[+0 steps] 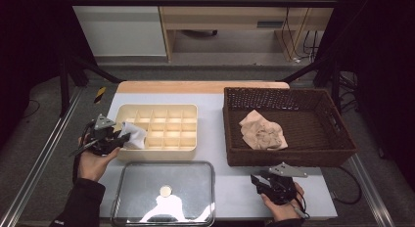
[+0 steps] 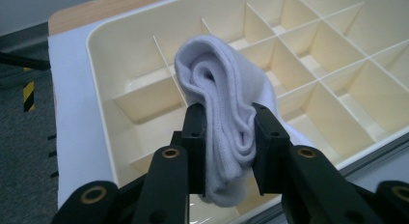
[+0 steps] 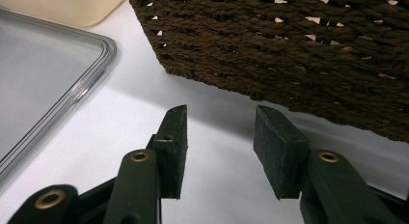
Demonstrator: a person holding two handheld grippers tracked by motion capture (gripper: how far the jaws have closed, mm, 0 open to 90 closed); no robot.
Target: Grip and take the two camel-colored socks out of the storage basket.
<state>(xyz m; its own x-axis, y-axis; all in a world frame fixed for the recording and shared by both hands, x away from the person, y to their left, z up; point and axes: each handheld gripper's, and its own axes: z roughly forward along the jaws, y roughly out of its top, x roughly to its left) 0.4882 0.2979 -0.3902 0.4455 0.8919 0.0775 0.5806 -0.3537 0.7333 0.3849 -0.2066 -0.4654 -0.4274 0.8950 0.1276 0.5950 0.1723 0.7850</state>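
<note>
nearest in the high view, a clear lid (image 1: 164,192) lies between both grippers. left gripper (image 2: 226,137) view: jaws clamp a folded white sock (image 2: 222,113) over the cream divided tray (image 2: 120,45). right gripper (image 3: 219,137) view: jaws parted, empty, wicker basket (image 3: 299,45) just beyond.

A white-topped table (image 1: 218,153) with a pale wooden strip along its far edge carries three containers. A cream plastic organiser tray (image 1: 157,154) divided into small square compartments sits at the left, and a dark brown woven basket (image 1: 293,157) sits at the right, well apart from the tray, with a crumpled beige cloth (image 1: 263,130) lying inside it. Nearest the person, just in front of the tray, a clear rectangular lid (image 1: 142,188) with rounded corners lies flat on the tabletop, with a small round gold-coloured mark (image 1: 166,191) at its middle.
</note>
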